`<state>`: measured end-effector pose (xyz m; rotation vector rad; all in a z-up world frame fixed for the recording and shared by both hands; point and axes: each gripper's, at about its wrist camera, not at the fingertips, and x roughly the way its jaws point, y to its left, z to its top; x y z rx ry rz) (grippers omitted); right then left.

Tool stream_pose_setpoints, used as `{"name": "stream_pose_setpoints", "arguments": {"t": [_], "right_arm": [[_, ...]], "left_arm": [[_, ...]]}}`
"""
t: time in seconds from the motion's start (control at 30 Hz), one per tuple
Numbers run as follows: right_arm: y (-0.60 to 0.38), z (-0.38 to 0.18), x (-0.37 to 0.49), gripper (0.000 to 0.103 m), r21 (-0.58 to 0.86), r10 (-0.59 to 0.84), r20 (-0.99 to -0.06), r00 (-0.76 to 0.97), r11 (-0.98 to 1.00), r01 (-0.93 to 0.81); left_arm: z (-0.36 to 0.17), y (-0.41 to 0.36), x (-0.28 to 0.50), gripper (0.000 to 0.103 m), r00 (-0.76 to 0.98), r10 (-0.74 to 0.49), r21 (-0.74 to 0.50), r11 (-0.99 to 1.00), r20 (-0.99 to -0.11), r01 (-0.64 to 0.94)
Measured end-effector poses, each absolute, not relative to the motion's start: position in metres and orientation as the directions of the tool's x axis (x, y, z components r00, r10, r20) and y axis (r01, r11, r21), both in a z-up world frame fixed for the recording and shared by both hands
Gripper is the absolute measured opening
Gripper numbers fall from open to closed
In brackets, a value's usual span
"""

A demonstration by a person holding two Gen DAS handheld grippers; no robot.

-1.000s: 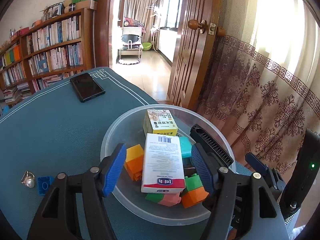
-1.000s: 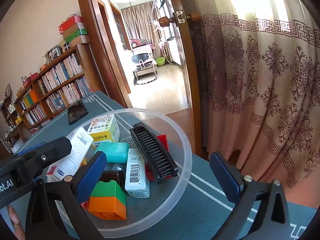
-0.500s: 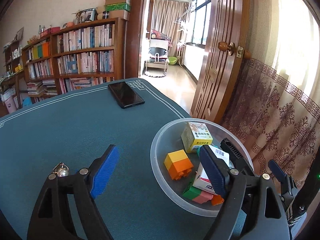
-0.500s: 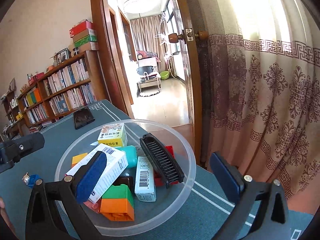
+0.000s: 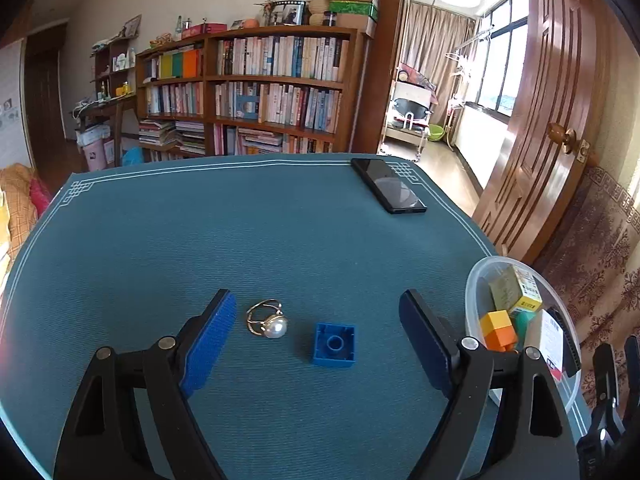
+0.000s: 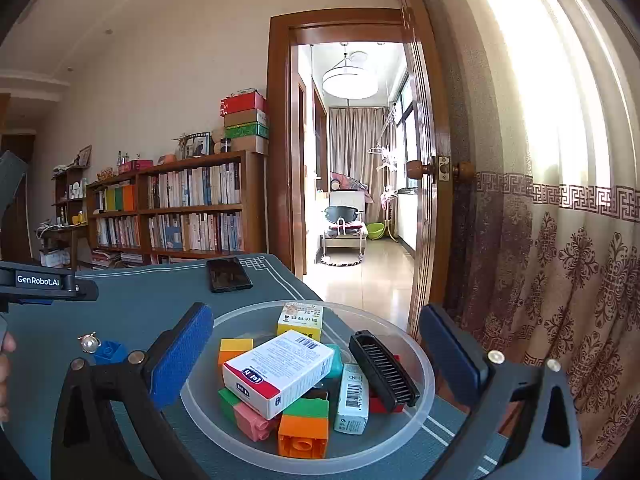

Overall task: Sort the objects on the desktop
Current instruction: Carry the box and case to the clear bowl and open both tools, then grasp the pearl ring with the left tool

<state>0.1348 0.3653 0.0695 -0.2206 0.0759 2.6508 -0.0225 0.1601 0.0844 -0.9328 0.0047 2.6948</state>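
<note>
My left gripper (image 5: 316,308) is open, low over the teal table mat (image 5: 200,240). A gold ring with a pearl (image 5: 268,320) and a blue brick (image 5: 334,344), studs down, lie on the mat between its blue pads, touching neither. At the right stands a clear plastic bowl (image 5: 476,280). My right gripper (image 6: 314,314) is open over that bowl (image 6: 424,360), nothing in its grip. In the bowl lie a white box (image 6: 276,372), a yellow box (image 6: 300,320), a black comb (image 6: 384,372) and several bricks.
A black phone (image 5: 388,190) lies at the far right corner of the mat. The bowl sits close to the table's right edge, by a patterned curtain (image 6: 560,280) and an open wooden door (image 5: 540,140). A bookshelf (image 5: 260,92) stands behind the table. A person's hand (image 6: 6,360) shows at the left edge.
The left gripper let the white box drop into the bowl, opened wider and swung left to the ring and blue brick. The right gripper rose a little and tilted up over the bowl.
</note>
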Motion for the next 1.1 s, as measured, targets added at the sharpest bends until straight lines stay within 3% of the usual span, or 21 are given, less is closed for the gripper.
{"name": "stream_pose_setpoints", "arguments": {"t": [0.2, 0.4, 0.8, 1.0, 1.1], "right_arm": [[0.367, 0.063, 0.131, 0.103, -0.016, 0.466, -0.233, -0.853, -0.879, -0.476], [0.352, 0.072, 0.136, 0.103, -0.087, 0.499, -0.172, -0.849, -0.867, -0.491], [0.311, 0.09, 0.099, 0.103, 0.005, 0.108, -0.372, -0.922, -0.993, -0.118], [0.268, 0.071, 0.076, 0.103, -0.089, 0.031, -0.467, -0.884, -0.996, 0.012], [0.264, 0.062, 0.073, 0.103, -0.041, -0.037, -0.489, -0.871, -0.997, 0.065]], "left_arm": [[0.08, 0.128, -0.04, 0.086, -0.792, 0.163, -0.025, -0.982, -0.589, -0.185], [0.067, 0.108, -0.055, 0.086, -0.77, 0.15, -0.043, -0.987, -0.62, -0.157], [0.045, 0.121, -0.058, 0.086, -0.731, 0.187, -0.015, -0.972, -0.656, -0.235], [0.034, 0.128, -0.058, 0.086, -0.725, 0.197, 0.01, -0.963, -0.66, -0.271], [0.028, 0.131, -0.06, 0.086, -0.712, 0.213, 0.018, -0.953, -0.67, -0.302]]}}
